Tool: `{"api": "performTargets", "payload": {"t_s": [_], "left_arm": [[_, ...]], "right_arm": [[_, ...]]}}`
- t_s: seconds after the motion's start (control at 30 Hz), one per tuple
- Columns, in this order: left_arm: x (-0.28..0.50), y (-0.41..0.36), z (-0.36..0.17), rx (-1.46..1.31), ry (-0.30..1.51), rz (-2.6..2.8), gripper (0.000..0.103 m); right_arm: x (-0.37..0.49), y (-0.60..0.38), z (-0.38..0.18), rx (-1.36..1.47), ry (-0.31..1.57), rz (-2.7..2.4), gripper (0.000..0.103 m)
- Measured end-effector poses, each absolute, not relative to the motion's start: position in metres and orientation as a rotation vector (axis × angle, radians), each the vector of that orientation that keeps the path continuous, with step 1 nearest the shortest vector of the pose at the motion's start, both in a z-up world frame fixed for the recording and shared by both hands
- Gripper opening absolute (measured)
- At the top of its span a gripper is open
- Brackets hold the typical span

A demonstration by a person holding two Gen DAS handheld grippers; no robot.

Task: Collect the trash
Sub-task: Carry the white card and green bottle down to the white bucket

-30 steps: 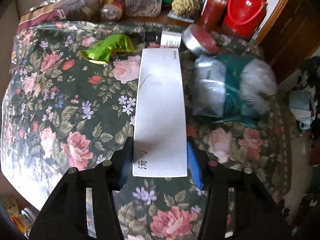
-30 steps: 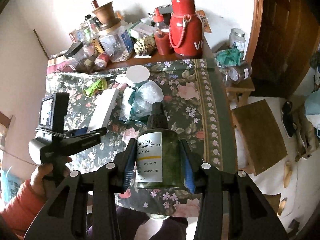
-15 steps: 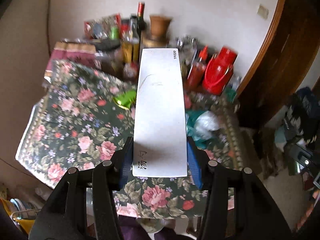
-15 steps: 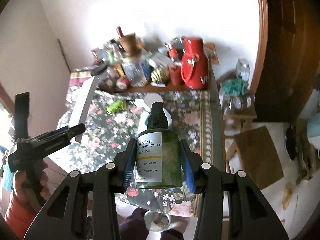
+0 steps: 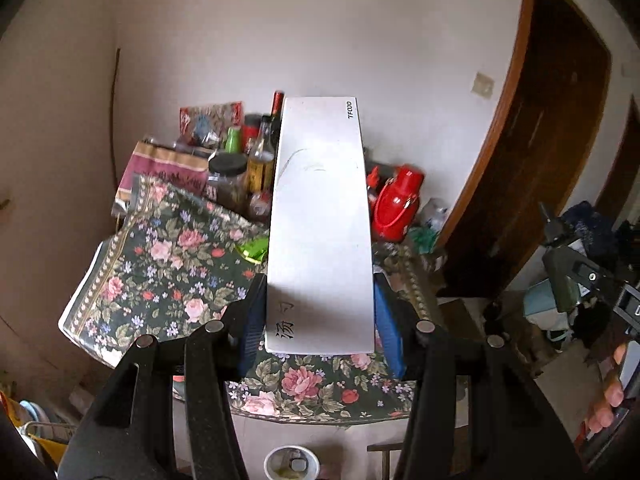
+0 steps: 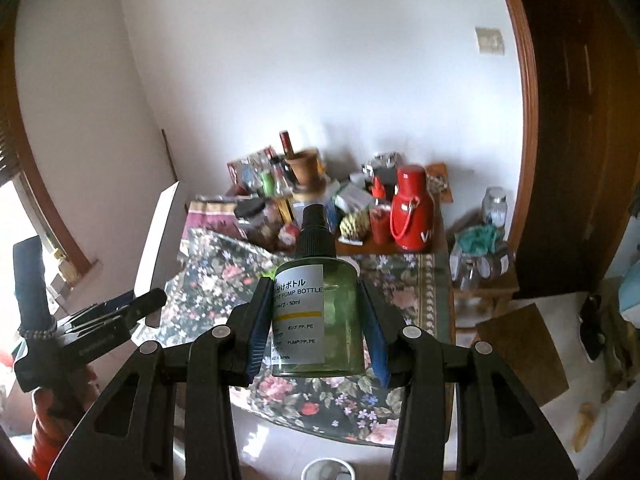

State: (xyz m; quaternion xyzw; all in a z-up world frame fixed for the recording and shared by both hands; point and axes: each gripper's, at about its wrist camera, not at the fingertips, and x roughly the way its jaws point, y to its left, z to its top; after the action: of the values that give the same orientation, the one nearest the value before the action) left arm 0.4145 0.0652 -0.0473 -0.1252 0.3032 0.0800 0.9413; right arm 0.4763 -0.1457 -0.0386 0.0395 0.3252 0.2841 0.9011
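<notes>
I've got a long flat white box point(image 5: 320, 232) running up the middle of the left wrist frame, clamped at its near end, small black print at the far corner and handwritten characters near the bottom. The green pump bottle point(image 6: 318, 312) sits upright dead centre in the right wrist frame, black cap, white label, pinched on both sides.

Long white box point(image 5: 320, 224) clamped in left hand-held gripper point(image 5: 320, 316) above floral tablecloth point(image 5: 172, 264)

Lived-in home room, floral tablecloth point(image 5: 168, 264), red thermos point(image 6: 412, 208), crowded bottles and jars point(image 5: 244, 164), wooden door point(image 6: 580, 120)
</notes>
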Motion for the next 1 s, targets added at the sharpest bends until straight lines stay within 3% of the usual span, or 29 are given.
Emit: {"api": "performTargets", "payload": {"t_s": [0.3,0.57,1.0], "left_arm": [[0.345,0.079,-0.037,-0.212,0.584,0.058,0.050],[0.272,0.100,-0.044,-0.159,0.623,0.003,0.050],[0.225,0.102,-0.108,-0.167,0.801,-0.092,0.050]], "right_arm": [[0.398,-0.127,-0.020,0.103,0.605,0.482,0.039],[0.328,-0.100,-0.043,0.139,0.656,0.452,0.039],[0.279,-0.092,-0.089,0.163,0.826,0.382,0.039]]}}
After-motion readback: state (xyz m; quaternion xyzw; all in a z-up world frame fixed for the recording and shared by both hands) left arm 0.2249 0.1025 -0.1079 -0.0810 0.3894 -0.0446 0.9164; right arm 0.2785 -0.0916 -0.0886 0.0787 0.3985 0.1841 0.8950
